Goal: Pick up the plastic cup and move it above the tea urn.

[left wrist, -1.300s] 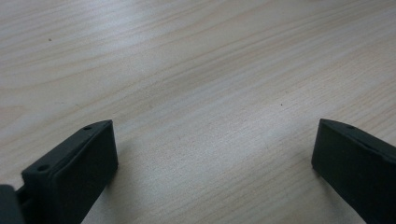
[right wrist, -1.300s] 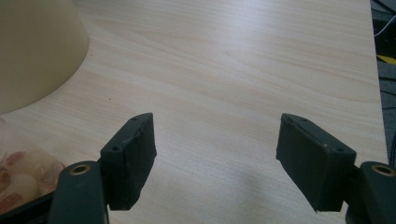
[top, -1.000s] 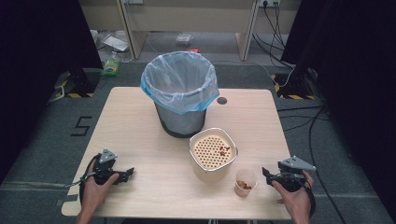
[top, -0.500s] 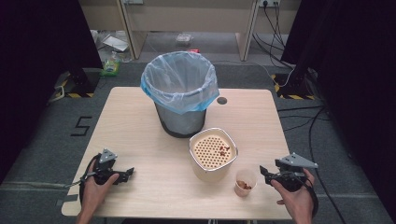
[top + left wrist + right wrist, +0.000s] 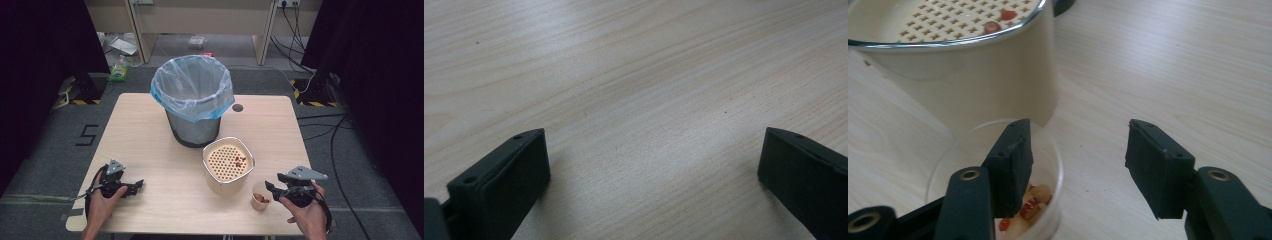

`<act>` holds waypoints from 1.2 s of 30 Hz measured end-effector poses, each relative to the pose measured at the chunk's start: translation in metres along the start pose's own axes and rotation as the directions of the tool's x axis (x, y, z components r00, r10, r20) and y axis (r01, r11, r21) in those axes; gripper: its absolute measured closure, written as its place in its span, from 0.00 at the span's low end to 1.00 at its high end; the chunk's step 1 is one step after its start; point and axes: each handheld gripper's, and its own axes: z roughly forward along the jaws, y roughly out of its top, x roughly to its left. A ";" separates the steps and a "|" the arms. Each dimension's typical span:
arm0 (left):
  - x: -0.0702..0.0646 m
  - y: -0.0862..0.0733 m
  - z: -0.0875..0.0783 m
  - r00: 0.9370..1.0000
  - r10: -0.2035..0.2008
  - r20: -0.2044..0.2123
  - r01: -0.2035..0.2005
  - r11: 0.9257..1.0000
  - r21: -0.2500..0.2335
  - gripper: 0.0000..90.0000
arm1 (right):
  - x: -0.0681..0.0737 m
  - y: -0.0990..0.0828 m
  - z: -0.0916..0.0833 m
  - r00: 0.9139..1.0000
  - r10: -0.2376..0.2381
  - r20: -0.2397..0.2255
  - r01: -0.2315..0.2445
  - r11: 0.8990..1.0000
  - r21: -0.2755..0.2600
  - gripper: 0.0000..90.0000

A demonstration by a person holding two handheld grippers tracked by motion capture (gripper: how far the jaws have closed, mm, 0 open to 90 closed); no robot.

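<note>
The small clear plastic cup (image 5: 260,198) of nut scraps stands on the table (image 5: 150,130) just beside the strainer pot (image 5: 227,165). It looks light, thin-walled and easily crushed or tipped. The right gripper (image 5: 270,187) has just been closing its fingers, one hanging over the cup's mouth, neither pressing; pinch the rim wall gently. The left gripper (image 5: 136,185) rests spread, holding nothing.

One readable mark: a floor number

A dark digit "5" (image 5: 88,135) is marked on the grey floor (image 5: 45,165), at about nine o'clock from the table (image 5: 150,125), just off its left edge; nothing else carries legible text, labels or brands.
</note>
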 end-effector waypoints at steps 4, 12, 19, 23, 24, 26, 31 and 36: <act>0.000 0.000 0.000 1.000 0.000 0.000 0.000 1.000 0.000 0.00 | 0.007 0.000 0.006 0.999 -0.036 -0.014 0.036 0.999 0.033 0.60; 0.000 0.000 0.000 1.000 0.000 0.000 0.000 1.000 0.000 0.00 | 0.004 -0.008 0.018 0.996 -0.083 -0.026 0.085 0.991 0.100 0.75; 0.000 0.000 0.000 1.000 0.000 0.000 0.000 1.000 0.000 0.00 | -0.003 -0.018 0.025 0.995 -0.076 -0.066 0.085 0.985 0.153 0.85; 0.000 0.000 0.000 1.000 0.000 0.000 0.000 1.000 0.000 0.00 | -0.003 -0.017 0.023 0.993 -0.089 -0.076 0.099 0.985 0.139 0.94; 0.000 0.000 0.000 1.000 0.000 0.000 0.000 1.000 0.000 0.00 | -0.003 -0.016 0.021 0.991 -0.116 -0.071 0.125 0.983 0.132 0.97; 0.000 0.000 0.000 1.000 0.000 0.000 0.000 1.000 0.000 0.00 | -0.002 -0.016 0.020 0.990 -0.127 -0.065 0.134 0.984 0.120 0.99; 0.000 0.000 0.000 1.000 0.000 0.000 0.000 1.000 0.000 0.00 | -0.003 -0.012 0.015 0.986 -0.162 -0.028 0.164 0.983 0.087 1.00; 0.000 0.000 0.000 1.000 0.000 0.000 0.000 1.000 0.000 0.00 | -0.008 -0.005 0.007 0.981 -0.191 0.024 0.190 0.981 0.045 1.00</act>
